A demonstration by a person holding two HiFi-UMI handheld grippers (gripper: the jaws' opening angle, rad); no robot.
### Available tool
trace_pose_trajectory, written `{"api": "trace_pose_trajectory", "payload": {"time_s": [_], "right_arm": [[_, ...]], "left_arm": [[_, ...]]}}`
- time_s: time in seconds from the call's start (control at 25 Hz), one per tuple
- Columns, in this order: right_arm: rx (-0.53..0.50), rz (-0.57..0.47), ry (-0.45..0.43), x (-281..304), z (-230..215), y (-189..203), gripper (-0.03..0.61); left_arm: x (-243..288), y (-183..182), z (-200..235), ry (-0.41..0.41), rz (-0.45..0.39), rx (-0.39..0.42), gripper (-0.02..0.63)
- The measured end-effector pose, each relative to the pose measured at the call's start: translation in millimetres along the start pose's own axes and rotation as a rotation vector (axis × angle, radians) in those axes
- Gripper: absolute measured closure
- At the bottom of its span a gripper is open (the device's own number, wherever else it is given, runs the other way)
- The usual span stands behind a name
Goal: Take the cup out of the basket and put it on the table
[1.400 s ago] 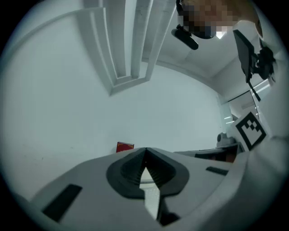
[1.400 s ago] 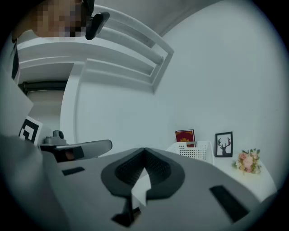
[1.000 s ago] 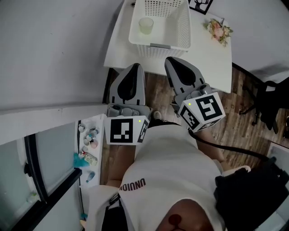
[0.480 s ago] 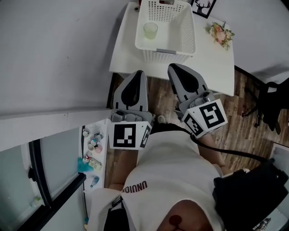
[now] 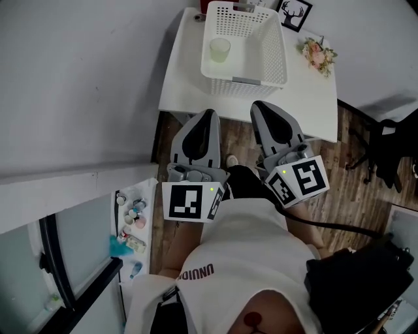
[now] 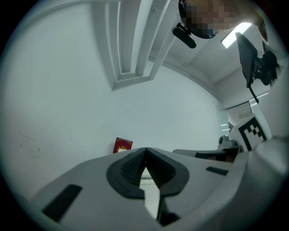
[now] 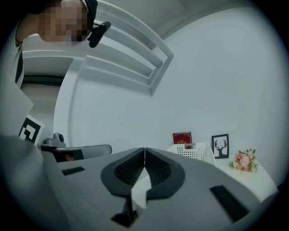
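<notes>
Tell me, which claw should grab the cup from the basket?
Probably the left. The cup stands in the left side of the basket, almost straight ahead of the left gripper. The right gripper points further right. Both are shut and empty.

I'm standing in what looks to me like a room in a home: a small white table [image 5: 179,72] set against a plain white wall [image 5: 78,78], a framed deer print [image 5: 293,13] and a posy of pink flowers [image 5: 317,53] on it, a wood-plank floor [image 5: 346,176] underfoot, a black swivel chair [image 5: 390,140] to my right, and little bottles [image 5: 132,215] down at my left
</notes>
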State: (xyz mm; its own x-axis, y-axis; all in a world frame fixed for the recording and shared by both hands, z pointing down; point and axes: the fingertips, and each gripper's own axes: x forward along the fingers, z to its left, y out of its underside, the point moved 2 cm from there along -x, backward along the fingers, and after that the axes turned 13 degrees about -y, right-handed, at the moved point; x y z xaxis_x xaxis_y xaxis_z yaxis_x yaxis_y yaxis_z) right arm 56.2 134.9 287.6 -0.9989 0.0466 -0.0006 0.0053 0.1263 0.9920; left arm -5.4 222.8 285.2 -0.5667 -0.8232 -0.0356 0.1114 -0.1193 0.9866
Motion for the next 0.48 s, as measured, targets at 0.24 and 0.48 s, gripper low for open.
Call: {"api": "trace_pose_trajectory", "payload": {"time_s": [0.24,0.48], "right_arm": [[0.005,-0.011,-0.001,11,-27,-4,0.558],[0.000,-0.026,-0.040,34,-64,-17,0.558]], "left_arm": [[19,0,11,-0.053,-0.006,-0.003,0.601],[58,-7,9,-0.080,-0.013,-0.047,0.601]]}}
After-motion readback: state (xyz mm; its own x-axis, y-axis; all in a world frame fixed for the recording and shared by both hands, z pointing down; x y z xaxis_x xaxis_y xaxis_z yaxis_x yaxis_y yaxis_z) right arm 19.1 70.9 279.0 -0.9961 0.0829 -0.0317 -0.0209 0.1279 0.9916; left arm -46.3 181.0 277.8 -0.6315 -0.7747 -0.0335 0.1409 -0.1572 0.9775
